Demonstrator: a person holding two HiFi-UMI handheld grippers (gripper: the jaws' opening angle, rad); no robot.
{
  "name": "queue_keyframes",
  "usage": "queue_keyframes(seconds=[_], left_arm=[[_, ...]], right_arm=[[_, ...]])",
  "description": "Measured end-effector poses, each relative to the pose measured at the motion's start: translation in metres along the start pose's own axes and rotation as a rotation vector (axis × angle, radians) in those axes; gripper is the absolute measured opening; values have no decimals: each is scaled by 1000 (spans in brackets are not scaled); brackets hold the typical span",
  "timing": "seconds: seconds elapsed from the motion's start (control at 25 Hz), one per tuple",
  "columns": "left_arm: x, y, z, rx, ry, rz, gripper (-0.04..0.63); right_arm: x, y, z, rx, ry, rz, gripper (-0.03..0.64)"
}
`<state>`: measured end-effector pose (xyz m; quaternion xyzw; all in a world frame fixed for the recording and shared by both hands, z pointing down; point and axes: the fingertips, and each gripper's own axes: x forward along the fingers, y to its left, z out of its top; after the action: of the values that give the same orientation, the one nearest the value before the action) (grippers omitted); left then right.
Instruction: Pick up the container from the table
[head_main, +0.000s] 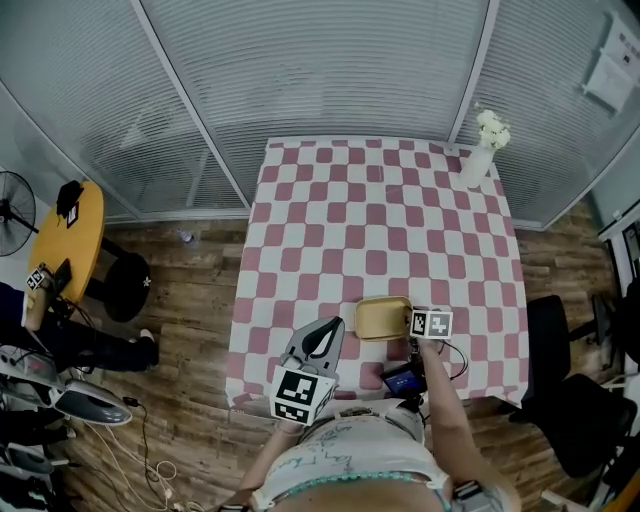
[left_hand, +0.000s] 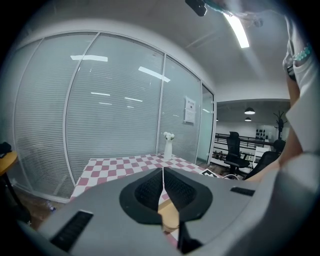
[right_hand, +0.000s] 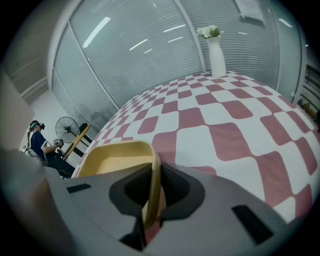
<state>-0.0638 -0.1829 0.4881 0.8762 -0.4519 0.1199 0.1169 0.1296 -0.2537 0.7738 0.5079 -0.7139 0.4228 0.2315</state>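
The right gripper (right_hand: 150, 199) jaws pinch the yellow container (right_hand: 112, 157) by its wall. The left gripper (left_hand: 163, 192) jaws are closed and empty. The lift off the counter (right_hand: 225, 135) seemingly remains.

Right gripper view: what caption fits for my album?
Right tool pinching the wall of the yellow container, checkered table and flower vase beyond.

Head view looks steeply down from high above the near edge of the table (head_main: 380, 230). Left gripper view sits low at that edge and right gripper view close over the tabletop, both facing across toward the vase (left_hand: 168, 145). All three share table, vase and container (right_hand: 117, 157).
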Motion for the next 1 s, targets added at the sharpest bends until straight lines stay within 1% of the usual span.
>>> queue_keyframes(seconds=[0.12,0.4,0.72,1.0], left_arm=[[0,1,0,-3,-3,2,18],[2,-3,-2,-1,-6,-12,18],[6,-6,-4,-3,2,-23,18],[9,-8,-3,1,2,-36,18]], right_arm=[[-6,2,12,-7,-20,4,18],[-24,11,41,-88,-45,-11,18],[-55,24,72,-112,-84,-11,18],[-88,43,91,-120,-125,-1,18]])
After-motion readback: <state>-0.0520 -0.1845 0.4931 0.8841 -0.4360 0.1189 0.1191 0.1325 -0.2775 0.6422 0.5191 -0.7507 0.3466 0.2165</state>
